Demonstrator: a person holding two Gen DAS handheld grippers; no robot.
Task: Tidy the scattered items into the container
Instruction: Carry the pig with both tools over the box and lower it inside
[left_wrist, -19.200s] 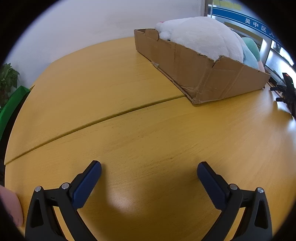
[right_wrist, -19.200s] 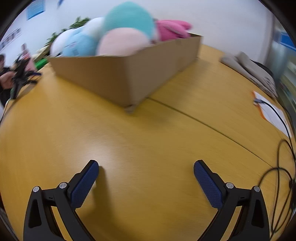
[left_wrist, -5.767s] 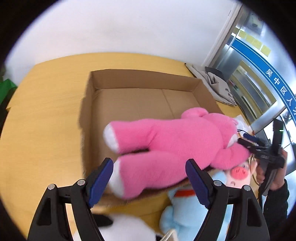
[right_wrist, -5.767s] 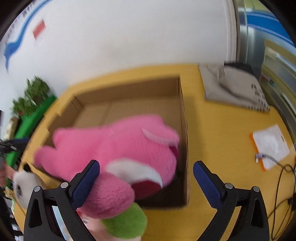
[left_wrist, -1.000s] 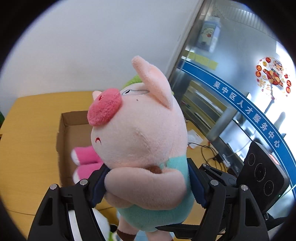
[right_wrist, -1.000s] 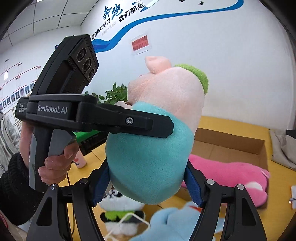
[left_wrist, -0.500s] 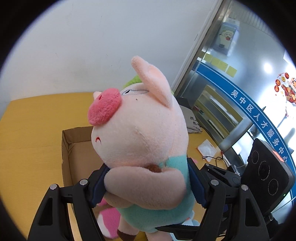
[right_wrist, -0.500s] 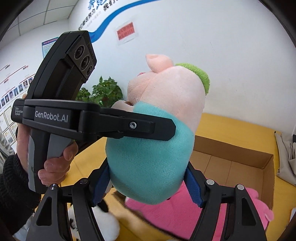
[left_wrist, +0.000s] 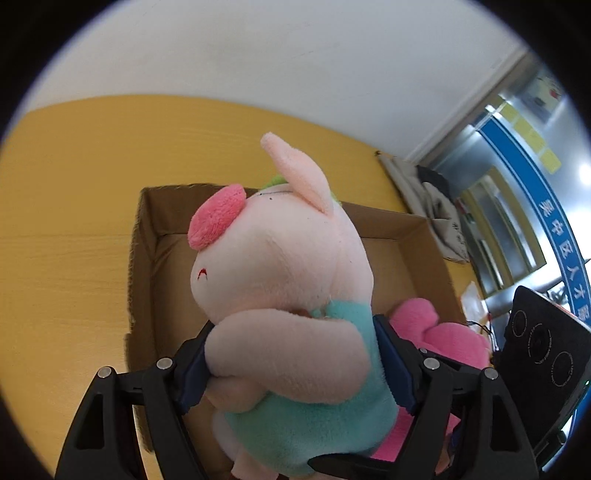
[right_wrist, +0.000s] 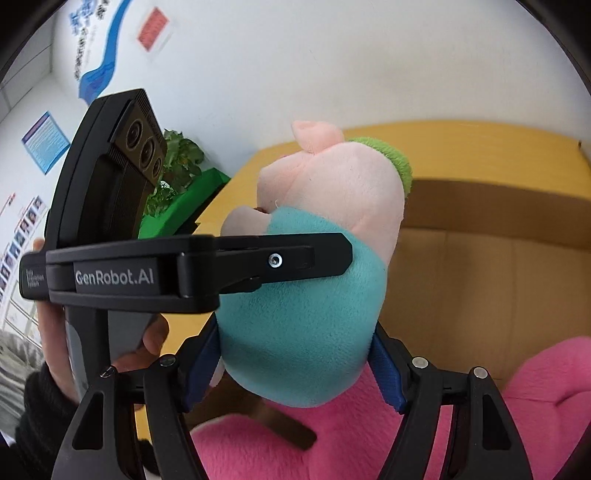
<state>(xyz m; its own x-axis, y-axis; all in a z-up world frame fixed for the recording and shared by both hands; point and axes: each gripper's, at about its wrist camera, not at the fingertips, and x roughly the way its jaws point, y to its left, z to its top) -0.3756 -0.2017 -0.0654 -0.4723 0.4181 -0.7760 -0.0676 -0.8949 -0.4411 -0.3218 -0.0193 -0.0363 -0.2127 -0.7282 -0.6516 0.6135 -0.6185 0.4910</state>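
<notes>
Pinching the pig plush (left_wrist: 288, 295) from both sides, the left gripper (left_wrist: 295, 369) and right gripper (right_wrist: 295, 369) hold it above the cardboard box (left_wrist: 402, 236), frame centre.

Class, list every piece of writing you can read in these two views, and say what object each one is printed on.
"GenRobot.AI": on the side of the black handheld left gripper.
Small white print at that gripper's rear end: too small to read.
White Chinese characters on the blue door band: partly cut off, not reliably readable.
Red wall notice and blue wall poster: blurred, unreadable.
</notes>
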